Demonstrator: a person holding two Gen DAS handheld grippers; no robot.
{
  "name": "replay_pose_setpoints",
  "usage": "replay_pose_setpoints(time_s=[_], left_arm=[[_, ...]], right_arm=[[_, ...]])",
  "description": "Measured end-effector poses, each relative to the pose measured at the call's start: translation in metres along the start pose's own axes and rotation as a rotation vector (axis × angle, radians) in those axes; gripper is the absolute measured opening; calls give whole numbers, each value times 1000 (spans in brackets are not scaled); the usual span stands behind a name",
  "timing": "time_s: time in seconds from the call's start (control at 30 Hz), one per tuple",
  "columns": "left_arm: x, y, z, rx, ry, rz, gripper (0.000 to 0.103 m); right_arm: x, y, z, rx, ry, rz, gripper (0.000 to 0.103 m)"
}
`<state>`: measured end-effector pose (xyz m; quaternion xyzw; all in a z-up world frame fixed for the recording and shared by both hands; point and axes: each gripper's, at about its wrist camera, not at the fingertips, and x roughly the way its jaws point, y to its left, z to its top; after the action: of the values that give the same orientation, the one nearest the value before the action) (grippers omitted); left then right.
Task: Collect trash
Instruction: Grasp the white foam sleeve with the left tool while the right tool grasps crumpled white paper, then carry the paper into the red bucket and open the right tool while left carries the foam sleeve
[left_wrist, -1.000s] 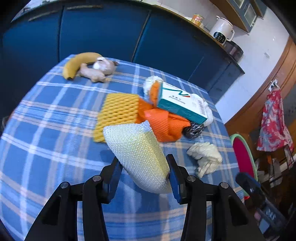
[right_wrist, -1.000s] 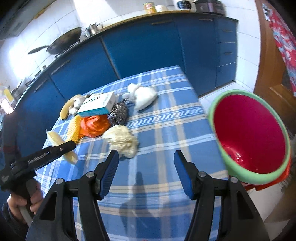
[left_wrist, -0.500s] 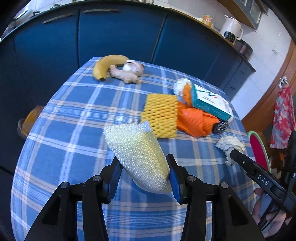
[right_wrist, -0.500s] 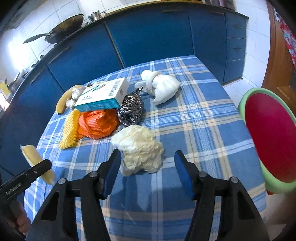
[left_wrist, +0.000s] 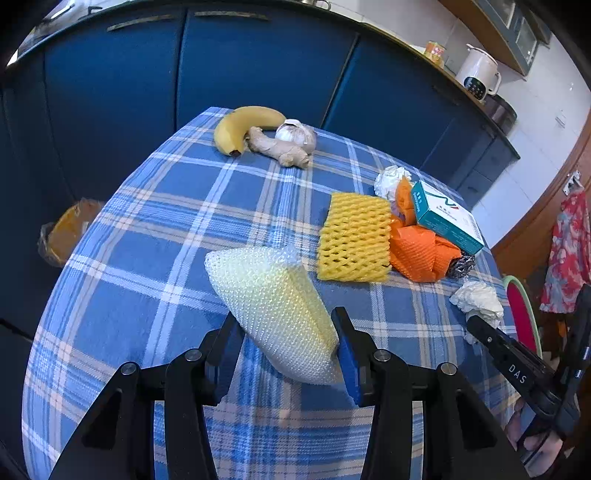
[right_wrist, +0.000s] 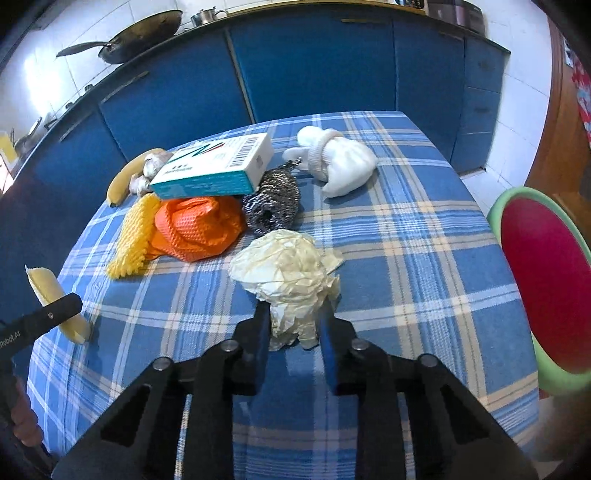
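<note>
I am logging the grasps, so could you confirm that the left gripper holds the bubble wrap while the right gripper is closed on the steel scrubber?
Not quite. The left gripper does hold the bubble wrap, but the right gripper is closed on the crumpled paper, not the steel scrubber, which lies untouched beyond it. The right wrist view shows this.

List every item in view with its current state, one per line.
left gripper: shut on bubble-wrap pouch
bubble-wrap pouch: held above the tablecloth
right gripper: shut on crumpled paper
crumpled paper: pinched at its near end
teal box: propped on the orange net
orange net: bunched up
yellow foam net: lying flat
steel scrubber: beside the orange net
</note>
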<state>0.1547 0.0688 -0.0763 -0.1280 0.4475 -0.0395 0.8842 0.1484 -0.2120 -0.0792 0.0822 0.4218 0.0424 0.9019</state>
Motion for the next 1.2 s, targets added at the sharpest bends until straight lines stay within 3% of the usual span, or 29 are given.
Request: replay_pose_setpoints(time_s=[0.37,0.73,1.2], left_arm=[[-18,-8,-2,23,-28,-17,49],[-36,-36,-10,87,-47,-56,49],[-46,-101,-20,197,-16,-205,49]], right_arm=[[-17,-10,-10,90,13,54,19],[-67,-18,-22,131,-68,83,18],[-101,-57,-43,207,-110,79,18]])
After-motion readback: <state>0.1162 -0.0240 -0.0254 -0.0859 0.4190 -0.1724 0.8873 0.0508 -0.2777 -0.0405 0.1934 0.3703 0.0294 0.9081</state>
